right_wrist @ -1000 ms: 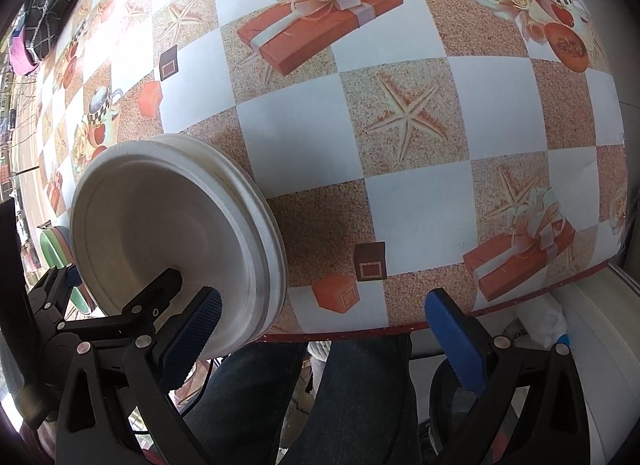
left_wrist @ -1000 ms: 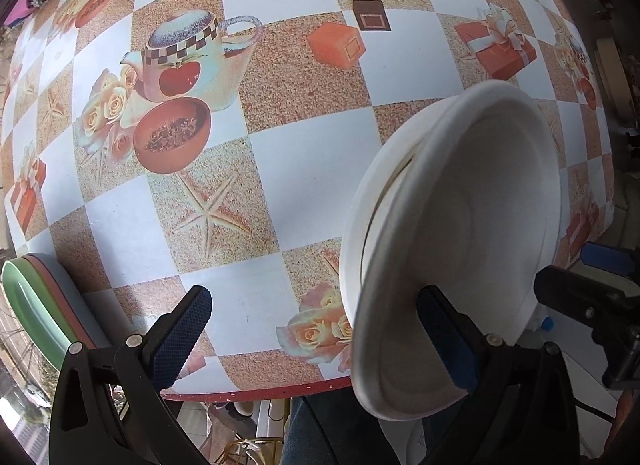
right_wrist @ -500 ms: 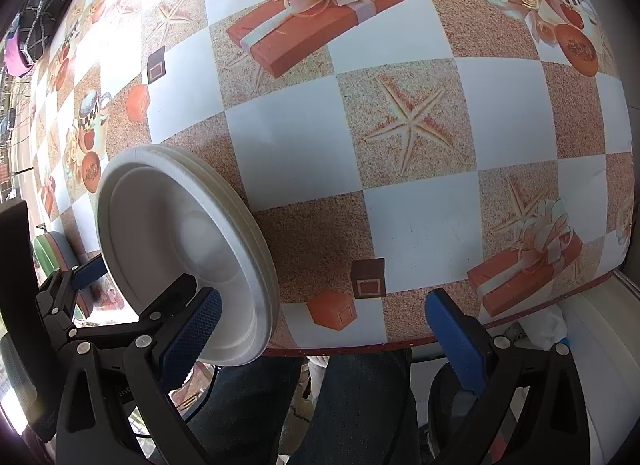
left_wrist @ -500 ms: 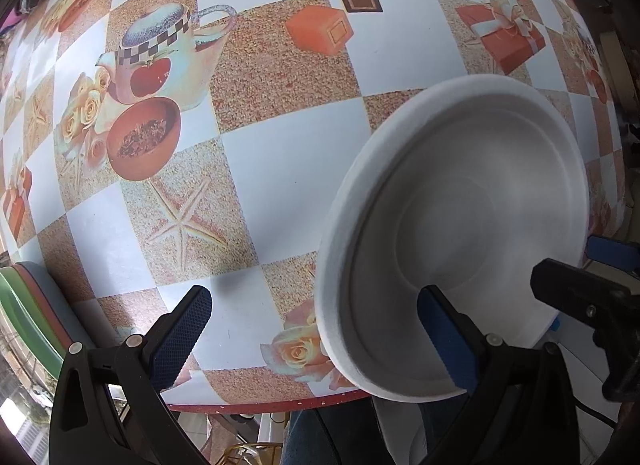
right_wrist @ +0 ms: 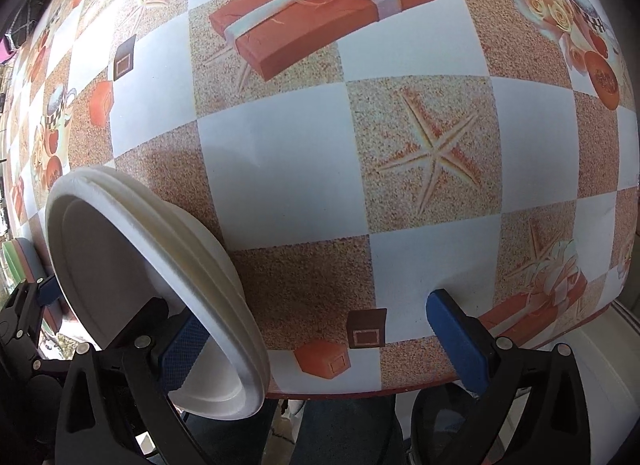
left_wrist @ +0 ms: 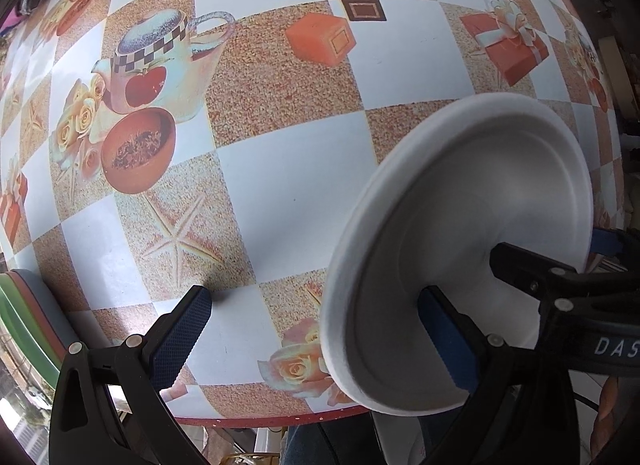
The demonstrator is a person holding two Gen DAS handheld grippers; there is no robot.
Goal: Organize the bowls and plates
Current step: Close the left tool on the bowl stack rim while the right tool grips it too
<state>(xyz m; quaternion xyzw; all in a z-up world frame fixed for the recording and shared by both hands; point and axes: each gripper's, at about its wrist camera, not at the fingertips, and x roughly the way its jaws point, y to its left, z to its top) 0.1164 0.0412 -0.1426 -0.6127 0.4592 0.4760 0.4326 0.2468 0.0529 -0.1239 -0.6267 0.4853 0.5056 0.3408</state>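
A stack of white plates stands tilted on edge over the near table edge, hollow side toward the left wrist camera. My left gripper is open; its right finger lies across the hollow of the plates. In the right wrist view the white plates show their layered rim, and my right gripper is open too, with its left finger against the lower part of the stack. Nothing sits between either pair of fingers. What bears the plates' weight is unclear.
Coloured plates in green, pink and blue lie stacked at the table's left edge, seen again as coloured plates. The table has a checked printed cloth. A person's legs in jeans are below the near edge.
The white stack turned from nearly edge-on to showing its hollow in the left view. Both grippers came closer to the table, still open.
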